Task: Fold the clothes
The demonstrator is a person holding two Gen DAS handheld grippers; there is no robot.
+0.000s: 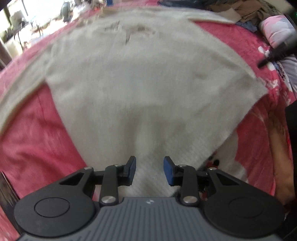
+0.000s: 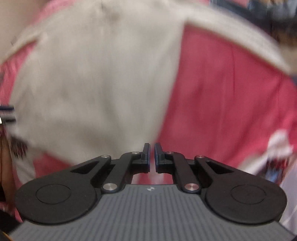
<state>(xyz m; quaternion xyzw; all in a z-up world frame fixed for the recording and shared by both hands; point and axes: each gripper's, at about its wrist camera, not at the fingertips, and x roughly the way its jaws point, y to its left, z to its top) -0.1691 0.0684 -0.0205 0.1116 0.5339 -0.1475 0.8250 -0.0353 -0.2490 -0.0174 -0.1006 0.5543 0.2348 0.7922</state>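
A cream knit sweater [image 1: 144, 89] lies spread flat on a pink bedspread [image 1: 33, 129], with one sleeve [image 1: 22, 89] stretched out to the left. My left gripper [image 1: 149, 164] is open just above the sweater's near hem, and nothing is between its blue pads [image 1: 132, 166]. In the blurred right wrist view the sweater [image 2: 92, 83] fills the left half and a sleeve [image 2: 237, 39] arcs to the upper right. My right gripper [image 2: 152, 150] hovers by the sweater's right edge, its fingers nearly together on nothing.
The pink bedspread [image 2: 222, 103] carries a white printed pattern [image 1: 232, 163] at the near right. A pile of clothes [image 1: 248, 13] and a pink-and-white pillow [image 1: 278, 31] lie at the far right. A dark blurred shape [image 1: 278, 52] reaches in there. A bright window and furniture [image 1: 18, 20] stand far left.
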